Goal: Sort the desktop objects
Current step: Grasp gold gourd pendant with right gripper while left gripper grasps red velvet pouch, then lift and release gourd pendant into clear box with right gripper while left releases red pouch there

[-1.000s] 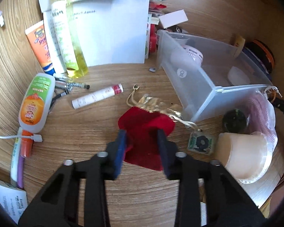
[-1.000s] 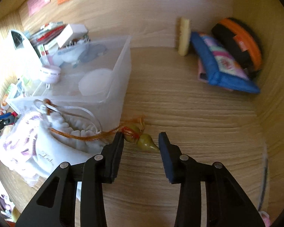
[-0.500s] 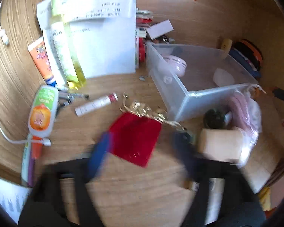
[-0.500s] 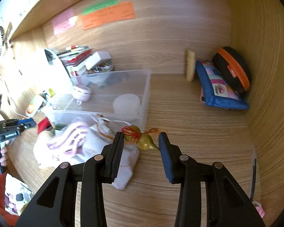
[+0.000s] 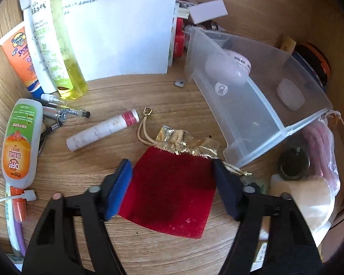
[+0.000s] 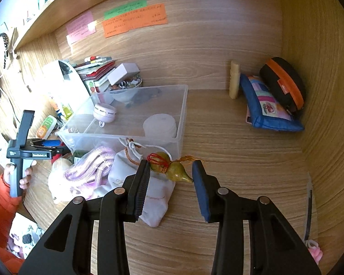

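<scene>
Matt red velvet pouch (image 5: 172,190) with a shiny gold fabric top lies on the smooth wood-grain desk (image 5: 167,96). Frosted translucent plastic bin (image 5: 259,100) alongside; glossy gourd charm (image 6: 172,168).

In the left wrist view, a white squeeze bottle (image 5: 20,141) at nine o'clock carried an orange label reading "OFF!". At ten o'clock, an orange tube (image 5: 20,55) bore the word "SPORT". In the right wrist view, the sticky notes (image 6: 135,19) on the back wall at twelve o'clock carried handwriting too small to read.
</scene>
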`<state>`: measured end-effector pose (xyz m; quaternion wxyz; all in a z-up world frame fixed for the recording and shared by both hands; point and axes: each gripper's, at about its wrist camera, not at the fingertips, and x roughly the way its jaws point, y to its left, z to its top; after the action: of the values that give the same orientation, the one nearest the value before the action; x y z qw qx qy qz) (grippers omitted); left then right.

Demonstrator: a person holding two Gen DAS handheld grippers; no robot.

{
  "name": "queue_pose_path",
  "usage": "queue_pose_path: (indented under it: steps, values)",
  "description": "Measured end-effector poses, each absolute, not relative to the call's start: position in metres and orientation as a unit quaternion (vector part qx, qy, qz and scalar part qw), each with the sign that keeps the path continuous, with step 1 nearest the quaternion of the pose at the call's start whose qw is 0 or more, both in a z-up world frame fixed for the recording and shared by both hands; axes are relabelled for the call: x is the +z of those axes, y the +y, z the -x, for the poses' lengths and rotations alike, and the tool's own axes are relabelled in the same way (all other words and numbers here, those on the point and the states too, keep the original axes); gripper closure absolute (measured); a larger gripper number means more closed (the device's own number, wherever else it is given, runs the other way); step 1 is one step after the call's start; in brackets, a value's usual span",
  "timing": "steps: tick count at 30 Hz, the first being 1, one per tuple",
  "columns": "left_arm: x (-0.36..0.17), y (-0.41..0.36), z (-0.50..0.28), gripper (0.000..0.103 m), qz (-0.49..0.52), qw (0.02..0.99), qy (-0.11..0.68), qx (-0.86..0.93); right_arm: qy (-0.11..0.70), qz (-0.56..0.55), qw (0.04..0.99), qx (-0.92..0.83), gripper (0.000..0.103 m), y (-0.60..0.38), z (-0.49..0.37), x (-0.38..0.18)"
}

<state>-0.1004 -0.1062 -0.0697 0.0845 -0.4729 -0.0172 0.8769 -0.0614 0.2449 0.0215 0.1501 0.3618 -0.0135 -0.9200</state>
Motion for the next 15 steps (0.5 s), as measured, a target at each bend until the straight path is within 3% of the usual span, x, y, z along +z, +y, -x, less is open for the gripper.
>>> queue_pose_path:
  steps: [1,3,15]
  values:
    - [-0.069,-0.106,0.098,0.06,0.471,0.09,-0.02,0.877,-0.017,-0.359,0.152,-0.921,0.068,0.245,0.061,0.023]
    - [-0.069,-0.104,0.094,0.076,0.472,0.095,-0.021,0.876,-0.023,-0.355,0.162,-0.921,0.068,0.244,0.06,0.027]
    - [-0.061,-0.117,0.058,0.092,0.459,0.082,-0.039,0.884,0.0,-0.335,0.248,-0.909,0.068,0.206,0.034,0.042]
